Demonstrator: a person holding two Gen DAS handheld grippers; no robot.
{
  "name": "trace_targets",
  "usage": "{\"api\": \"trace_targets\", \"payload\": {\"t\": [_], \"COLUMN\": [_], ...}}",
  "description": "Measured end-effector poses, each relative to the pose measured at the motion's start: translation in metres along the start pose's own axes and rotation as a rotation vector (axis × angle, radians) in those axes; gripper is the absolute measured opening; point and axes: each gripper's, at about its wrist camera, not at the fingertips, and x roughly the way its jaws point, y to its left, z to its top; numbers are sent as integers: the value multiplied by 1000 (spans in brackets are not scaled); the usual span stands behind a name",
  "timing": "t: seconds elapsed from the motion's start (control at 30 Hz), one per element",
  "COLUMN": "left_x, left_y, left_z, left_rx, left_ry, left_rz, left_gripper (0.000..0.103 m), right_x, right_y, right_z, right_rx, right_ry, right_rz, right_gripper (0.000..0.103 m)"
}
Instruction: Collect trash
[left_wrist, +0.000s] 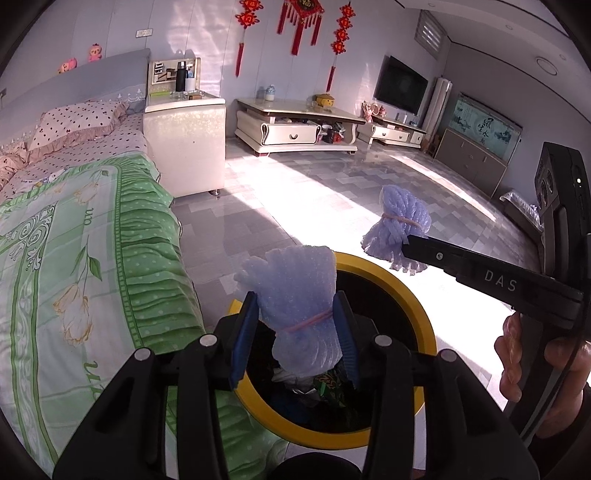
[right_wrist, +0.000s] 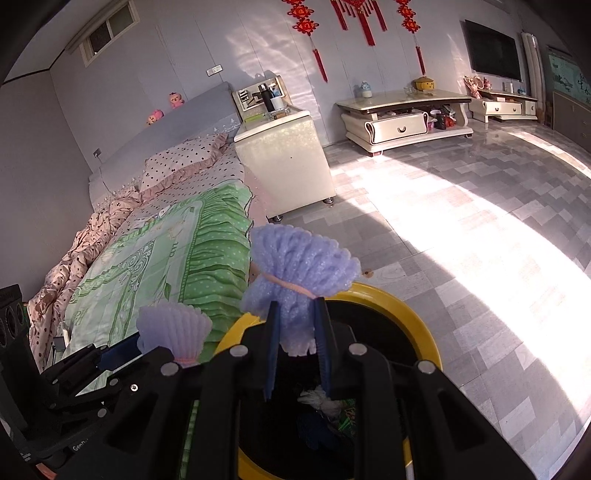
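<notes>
— So where does the clean-up stand?

— Midway, by the look of it. Two bundles of pale purple foam netting hover over a yellow-rimmed trash bin (left_wrist: 424, 295) beside the bed (left_wrist: 92, 258), and neither has dropped in yet.

— Who carries which?

— From the left wrist view, the left gripper (left_wrist: 295, 332) has the first foam bundle (left_wrist: 303, 295) between its blue pads, directly above the bin's mouth. Its jaws stand partly spread, the foam seemingly resting against them; whether they truly squeeze it, I cannot tell. The right gripper (right_wrist: 297, 350) pinches the second foam bundle (right_wrist: 299, 266) below its pink band, jaws drawn close on it, poised over the bin's rim at about twelve o'clock.

— Anything already collected?

— Yes: dark scraps and a green wrapper (left_wrist: 327, 384) lie inside the bin, so earlier pickings seem to be in.

— And what remains?

— Letting both bundles fall, I judge. The sunlit floor (right_wrist: 461, 221) out toward one o'clock shows no other litter, though much of the room stays hidden.
</notes>
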Motion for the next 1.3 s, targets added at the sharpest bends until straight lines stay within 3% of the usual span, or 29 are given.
{"api": "trace_targets", "payload": {"t": [0.23, 0.37, 0.47, 0.73, 1.0, 1.3], "left_x": [9, 5, 1, -18, -51, -105], "left_y": [10, 16, 20, 45, 85, 149], "left_z": [-3, -2, -2, -9, -16, -29], "left_rx": [-34, -45, -61, -98, -141, -214], "left_ry": [21, 16, 17, -4, -44, -104], "left_rz": [-18, -27, -32, -7, 54, 160], "left_gripper": [46, 56, 62, 63, 63, 63], "right_x": [4, 2, 2, -3, -2, 7], "right_y": [-7, -6, -6, -4, 33, 106], "right_z": [0, 1, 0, -5, -6, -3], "right_rx": [21, 30, 40, 59, 13, -82], "right_ry": [14, 15, 19, 20, 19, 29], "right_rz": [5, -16, -26, -43, -11, 64], "right_gripper": [19, 24, 35, 35, 35, 35]}}
